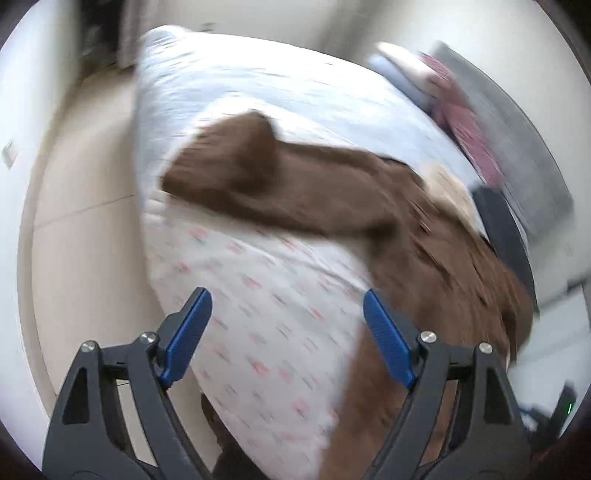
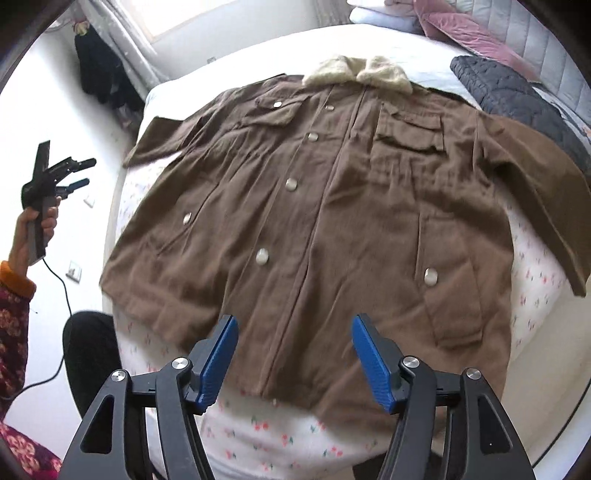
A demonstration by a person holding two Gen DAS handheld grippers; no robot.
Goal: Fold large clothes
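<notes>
**Brown jacket spread flat on bed; both grippers empty**

The brown jacket (image 2: 325, 206) lies front up and buttoned on the bed (image 2: 266, 435), its fleece collar (image 2: 354, 74) toward the pillows (image 2: 391, 14), both sleeves out. The right gripper (image 2: 293, 354) hovers over the hem, fingers spread, gripping nothing. The left gripper (image 2: 79, 171), held off the bed's left side, has its fingers likewise spread and empty.

brown jacket (image 2: 332, 206), floral white sheet (image 2: 280, 439)
</notes>
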